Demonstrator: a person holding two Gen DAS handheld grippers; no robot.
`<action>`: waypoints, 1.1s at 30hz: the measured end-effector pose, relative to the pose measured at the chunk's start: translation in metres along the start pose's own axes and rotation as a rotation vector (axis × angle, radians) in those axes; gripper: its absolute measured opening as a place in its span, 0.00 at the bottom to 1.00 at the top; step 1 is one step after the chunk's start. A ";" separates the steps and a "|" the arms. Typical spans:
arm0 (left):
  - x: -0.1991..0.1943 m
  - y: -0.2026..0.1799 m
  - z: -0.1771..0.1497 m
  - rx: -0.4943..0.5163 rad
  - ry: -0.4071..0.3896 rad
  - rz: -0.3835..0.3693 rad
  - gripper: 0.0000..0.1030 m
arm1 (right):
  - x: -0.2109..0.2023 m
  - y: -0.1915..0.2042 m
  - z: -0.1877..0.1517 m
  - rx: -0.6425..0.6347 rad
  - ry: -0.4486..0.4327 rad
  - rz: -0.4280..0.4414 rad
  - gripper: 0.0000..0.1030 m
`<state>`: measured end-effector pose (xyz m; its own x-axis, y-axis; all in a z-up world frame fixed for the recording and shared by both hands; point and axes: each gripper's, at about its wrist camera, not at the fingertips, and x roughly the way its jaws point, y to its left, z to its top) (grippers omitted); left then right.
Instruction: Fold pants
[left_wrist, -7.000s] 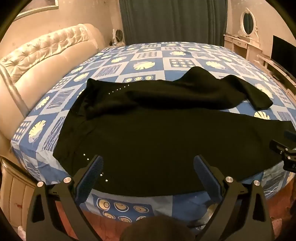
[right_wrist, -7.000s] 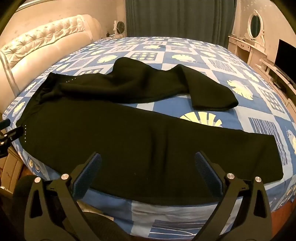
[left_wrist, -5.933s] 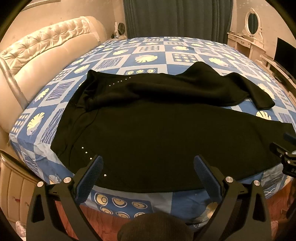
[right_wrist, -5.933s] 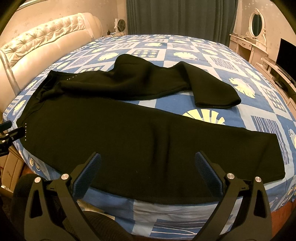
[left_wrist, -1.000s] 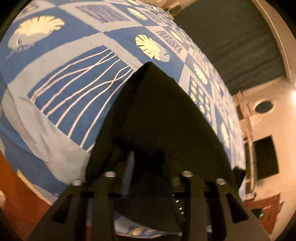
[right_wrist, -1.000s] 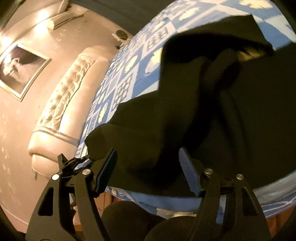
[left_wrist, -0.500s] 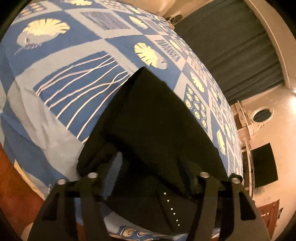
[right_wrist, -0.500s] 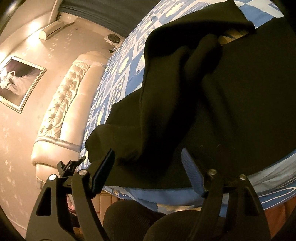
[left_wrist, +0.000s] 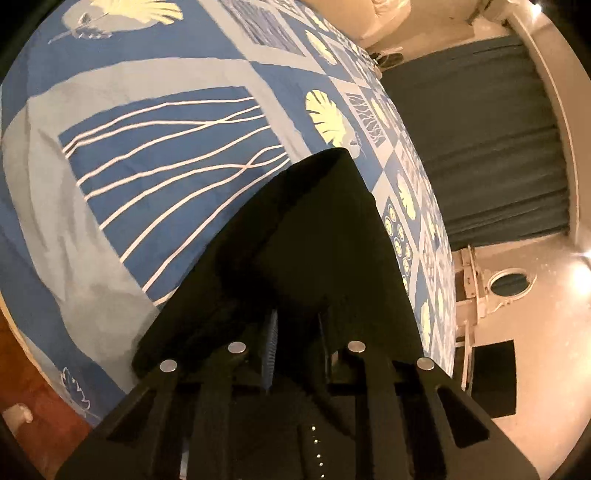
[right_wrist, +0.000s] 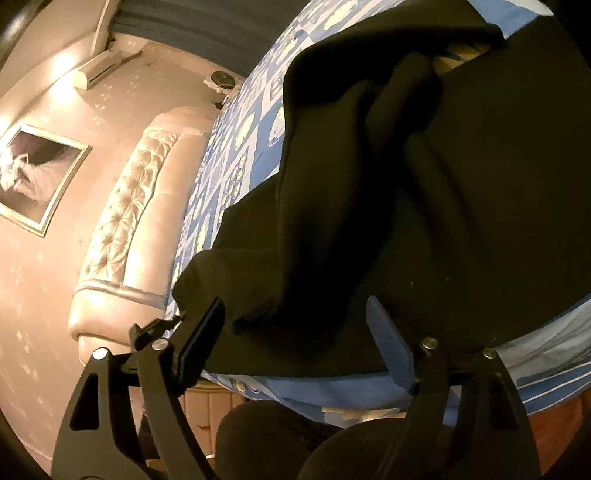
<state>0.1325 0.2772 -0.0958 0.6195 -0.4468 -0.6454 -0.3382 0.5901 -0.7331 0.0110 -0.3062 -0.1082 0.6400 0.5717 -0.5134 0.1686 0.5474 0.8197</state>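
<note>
Left gripper (left_wrist: 295, 325) closing, pinching a fold of black pants (left_wrist: 325, 236) near the bed edge. Right gripper (right_wrist: 295, 325) spreading wider, nothing pressed between pads, fabric (right_wrist: 424, 206) just ahead. Pants bunched on blue patterned bedspread (left_wrist: 147, 140). Beyond: tufted headboard (right_wrist: 125, 221), dark curtain (left_wrist: 480, 140).

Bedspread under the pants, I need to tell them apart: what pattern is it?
Blue and grey squares with pale shells and wavy white lines on the bedspread; clearest in the left wrist view.
</note>
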 end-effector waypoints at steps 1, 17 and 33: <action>-0.002 0.001 -0.001 0.001 -0.001 -0.001 0.17 | 0.000 -0.001 -0.001 0.023 -0.003 0.012 0.77; -0.023 -0.007 -0.005 0.063 -0.004 -0.010 0.15 | 0.029 -0.004 0.008 0.148 -0.016 -0.025 0.46; -0.048 0.039 -0.020 0.037 0.001 0.026 0.17 | 0.015 -0.019 -0.014 0.137 0.064 -0.055 0.20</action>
<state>0.0758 0.3083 -0.0981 0.6104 -0.4313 -0.6644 -0.3275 0.6263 -0.7075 0.0064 -0.2996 -0.1350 0.5788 0.5834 -0.5698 0.3055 0.4928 0.8148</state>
